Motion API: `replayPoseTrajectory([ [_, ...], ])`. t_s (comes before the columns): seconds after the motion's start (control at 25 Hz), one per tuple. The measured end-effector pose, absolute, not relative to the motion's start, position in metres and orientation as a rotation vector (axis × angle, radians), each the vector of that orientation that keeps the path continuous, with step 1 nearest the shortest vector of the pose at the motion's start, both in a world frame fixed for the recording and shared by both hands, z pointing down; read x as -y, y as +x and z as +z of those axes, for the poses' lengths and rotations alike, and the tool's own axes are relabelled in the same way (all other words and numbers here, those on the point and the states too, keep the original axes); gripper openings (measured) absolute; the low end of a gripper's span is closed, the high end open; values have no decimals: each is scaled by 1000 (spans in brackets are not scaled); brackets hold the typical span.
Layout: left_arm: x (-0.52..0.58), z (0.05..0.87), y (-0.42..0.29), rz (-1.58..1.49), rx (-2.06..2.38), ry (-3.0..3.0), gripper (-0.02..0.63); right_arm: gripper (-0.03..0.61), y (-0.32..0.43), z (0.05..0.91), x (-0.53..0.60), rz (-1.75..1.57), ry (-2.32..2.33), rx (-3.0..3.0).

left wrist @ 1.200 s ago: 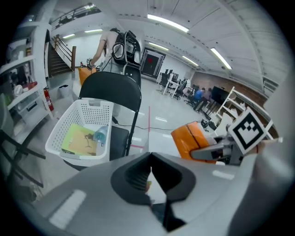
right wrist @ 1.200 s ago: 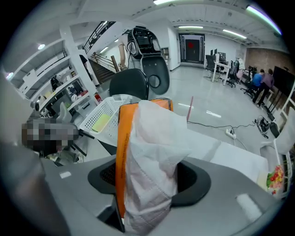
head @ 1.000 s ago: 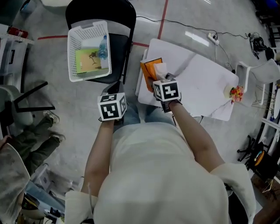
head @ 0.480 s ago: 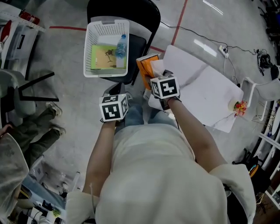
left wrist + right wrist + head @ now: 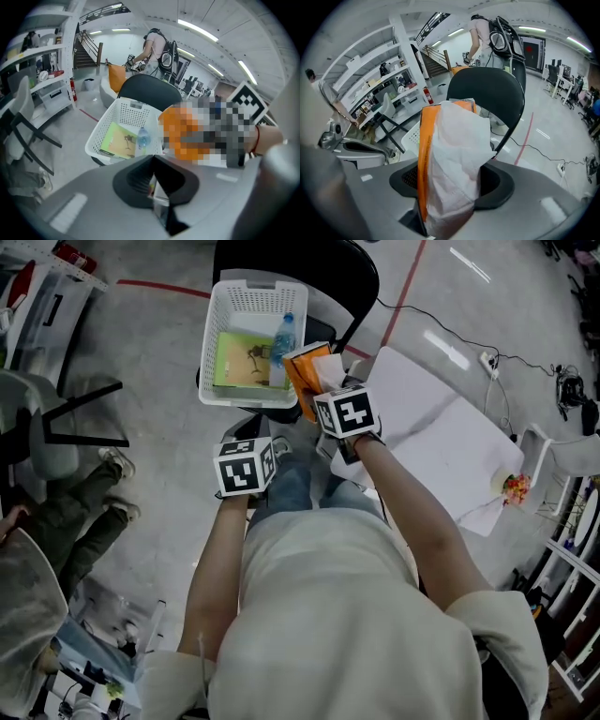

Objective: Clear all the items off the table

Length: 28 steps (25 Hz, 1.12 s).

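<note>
One tissue pack in R gripper, L gripper closed

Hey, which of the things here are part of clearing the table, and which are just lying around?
Job: orange tissue pack in the right tool; white basket holding green booklet and water bottle; white table.
Lying about: floor power strip; red fire extinguisher; grey chair at left.

table: white, colourful item at corner | chair: holds basket
</note>
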<state>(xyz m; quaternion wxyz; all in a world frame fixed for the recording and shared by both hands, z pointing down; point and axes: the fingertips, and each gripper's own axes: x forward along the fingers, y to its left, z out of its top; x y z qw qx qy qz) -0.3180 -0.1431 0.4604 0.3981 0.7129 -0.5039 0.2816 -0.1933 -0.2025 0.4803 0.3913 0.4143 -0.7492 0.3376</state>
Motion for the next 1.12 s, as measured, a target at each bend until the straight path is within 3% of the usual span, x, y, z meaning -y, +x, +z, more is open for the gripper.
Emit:
replayPoseTrajectory([
  [1.12, 211, 484, -377, 686, 1277, 1739, 9, 291, -298, 522, 332, 700, 867, 1867],
])
